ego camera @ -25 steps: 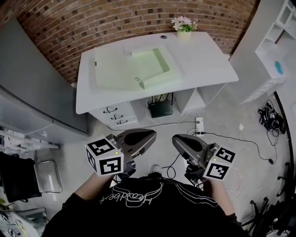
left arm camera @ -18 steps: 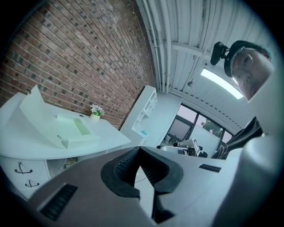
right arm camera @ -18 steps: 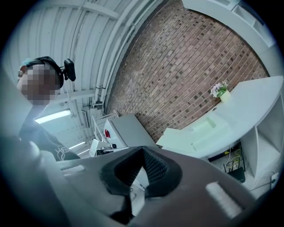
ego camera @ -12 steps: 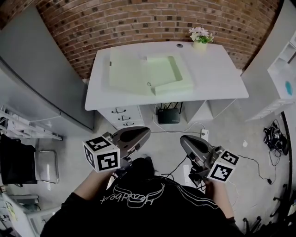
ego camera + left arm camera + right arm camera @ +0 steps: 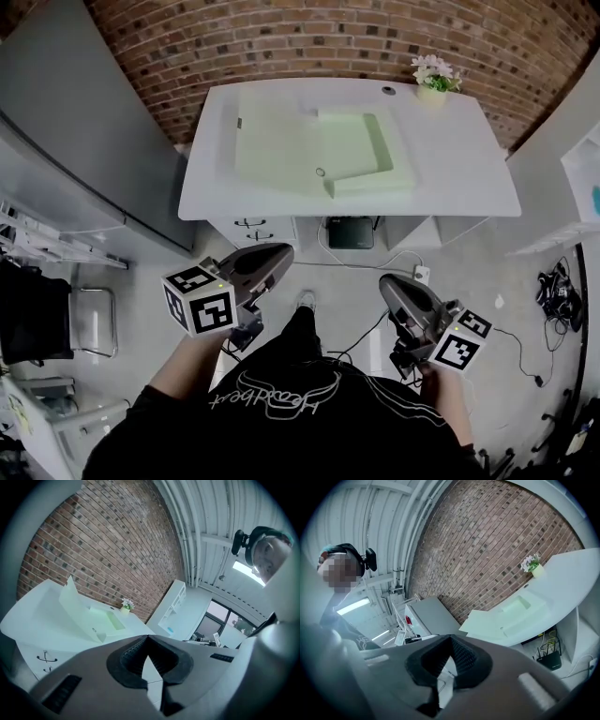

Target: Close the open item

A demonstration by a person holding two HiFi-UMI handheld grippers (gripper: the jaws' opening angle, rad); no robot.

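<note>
My own dark shirt (image 5: 291,412) fills the bottom of the head view, and the hands are mostly hidden behind each claw's black-and-white marker cube. The left claw (image 5: 284,250) and the right claw (image 5: 385,281) are smooth grey shells with ribbed black pads. In both claw views the tips press together with nothing between them, leaving only a small triangular gap behind.

Both claws hang over the floor, well apart from the white counter (image 5: 459,183). Drawers (image 5: 248,225) and a black box with cables (image 5: 352,232) sit beneath it, partly cut off by its edge.

On the counter lies the pale green box (image 5: 361,155), shallow and rectangular, with its lid (image 5: 272,141) swung open to the left. From above I cannot tell the lid's angle.

A small flowerpot (image 5: 432,80) stands at the far right corner, before a red brick wall (image 5: 281,37).

Since half a second ago, the counter has slid right and looks larger.
</note>
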